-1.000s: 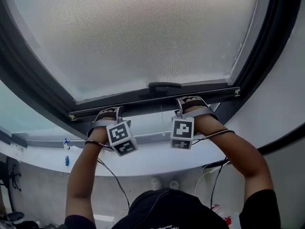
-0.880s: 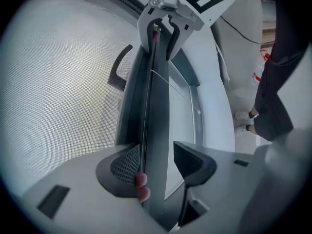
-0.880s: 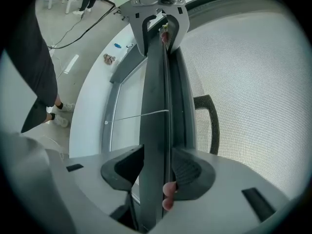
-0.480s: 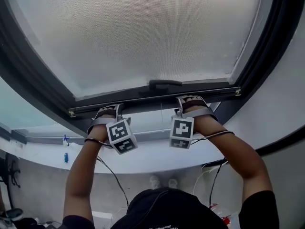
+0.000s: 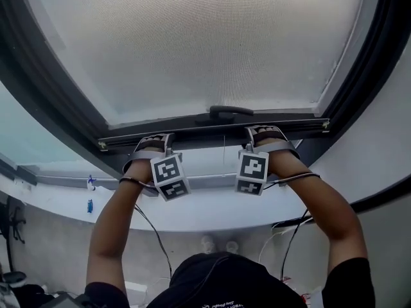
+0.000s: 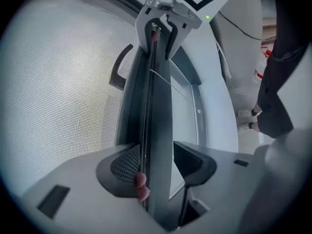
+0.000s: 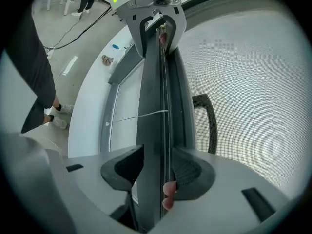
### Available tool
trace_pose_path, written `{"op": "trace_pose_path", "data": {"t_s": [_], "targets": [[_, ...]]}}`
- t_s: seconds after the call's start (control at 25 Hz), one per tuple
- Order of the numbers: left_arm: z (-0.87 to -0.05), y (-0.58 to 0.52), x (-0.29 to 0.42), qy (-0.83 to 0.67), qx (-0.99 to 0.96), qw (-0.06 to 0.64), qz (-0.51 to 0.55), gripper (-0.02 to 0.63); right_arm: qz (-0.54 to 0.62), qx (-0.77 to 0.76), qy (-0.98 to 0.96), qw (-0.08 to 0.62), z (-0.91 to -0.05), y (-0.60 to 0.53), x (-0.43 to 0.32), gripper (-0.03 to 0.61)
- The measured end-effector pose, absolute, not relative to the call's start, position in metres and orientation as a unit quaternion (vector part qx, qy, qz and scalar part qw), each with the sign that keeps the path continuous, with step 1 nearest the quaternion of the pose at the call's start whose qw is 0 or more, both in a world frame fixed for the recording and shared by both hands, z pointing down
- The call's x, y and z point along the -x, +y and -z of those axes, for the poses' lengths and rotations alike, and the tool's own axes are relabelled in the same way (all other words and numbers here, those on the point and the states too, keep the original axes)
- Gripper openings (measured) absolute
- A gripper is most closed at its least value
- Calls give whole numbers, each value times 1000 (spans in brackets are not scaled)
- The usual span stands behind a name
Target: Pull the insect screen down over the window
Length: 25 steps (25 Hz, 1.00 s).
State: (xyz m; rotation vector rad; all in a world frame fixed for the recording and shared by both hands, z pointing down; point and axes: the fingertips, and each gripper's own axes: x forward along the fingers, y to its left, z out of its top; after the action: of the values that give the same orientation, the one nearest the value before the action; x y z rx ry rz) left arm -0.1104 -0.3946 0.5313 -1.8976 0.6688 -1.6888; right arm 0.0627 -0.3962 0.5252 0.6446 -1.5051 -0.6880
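The insect screen (image 5: 192, 43) is seen stretched over the upper window, its bottom bar (image 5: 212, 130) set partway down. That bar is clamped by the left claw (image 6: 155, 164) and right claw (image 7: 155, 168), either side of the handle (image 5: 225, 112).

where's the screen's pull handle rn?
Head view: the dark pull handle sits mid-frame on the screen's bottom bar, between the left gripper and right gripper, nearer the right one. Both grippers clamp that bar.
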Motion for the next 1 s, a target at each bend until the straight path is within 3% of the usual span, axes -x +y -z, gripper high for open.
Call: {"op": "trace_pose_path", "data": {"t_s": [1.0], "targets": [[-540,-400,113,253,695,245,627,216,287,-275,-655,643,-528,-396,-64,179]]}}
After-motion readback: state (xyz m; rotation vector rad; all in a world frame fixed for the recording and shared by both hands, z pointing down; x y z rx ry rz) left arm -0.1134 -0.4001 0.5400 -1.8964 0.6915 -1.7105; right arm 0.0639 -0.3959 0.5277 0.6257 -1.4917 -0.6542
